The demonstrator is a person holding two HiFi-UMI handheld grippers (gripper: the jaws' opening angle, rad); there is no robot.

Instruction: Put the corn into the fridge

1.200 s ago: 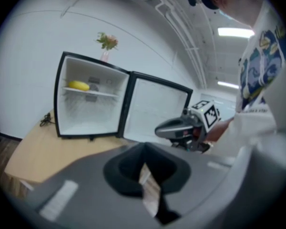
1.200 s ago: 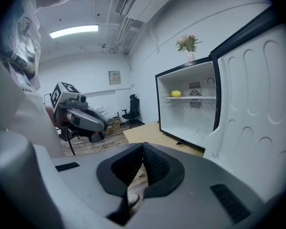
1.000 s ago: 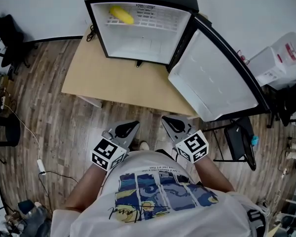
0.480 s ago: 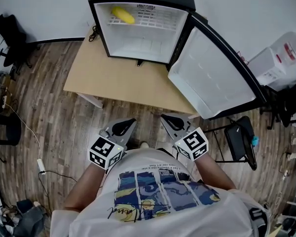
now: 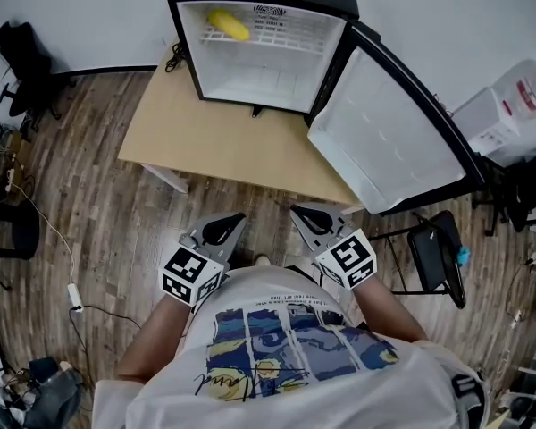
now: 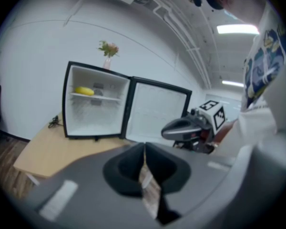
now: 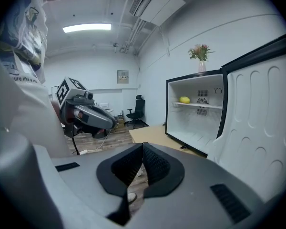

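The yellow corn (image 5: pixel 228 24) lies on the upper wire shelf of the small black fridge (image 5: pixel 261 43), at the shelf's left; it also shows as corn (image 6: pixel 84 90) and corn (image 7: pixel 184 99) in the gripper views. The fridge door (image 5: pixel 389 132) stands wide open to the right. Both grippers are held close to the person's chest, well short of the table. My left gripper (image 5: pixel 230 229) is shut with nothing in it, and so is my right gripper (image 5: pixel 305 218). Each gripper sees the other beside it.
The fridge stands on a light wooden table (image 5: pixel 223 146) over a wood-plank floor. A vase of flowers (image 6: pixel 107 51) sits on top of the fridge. A black chair (image 5: pixel 433 257) stands under the open door, a white bin (image 5: pixel 509 110) at right, cables at left.
The view has shifted slightly, so the fridge and table sit a little higher and further right in the picture. Both grippers stay near the chest, shut and empty.
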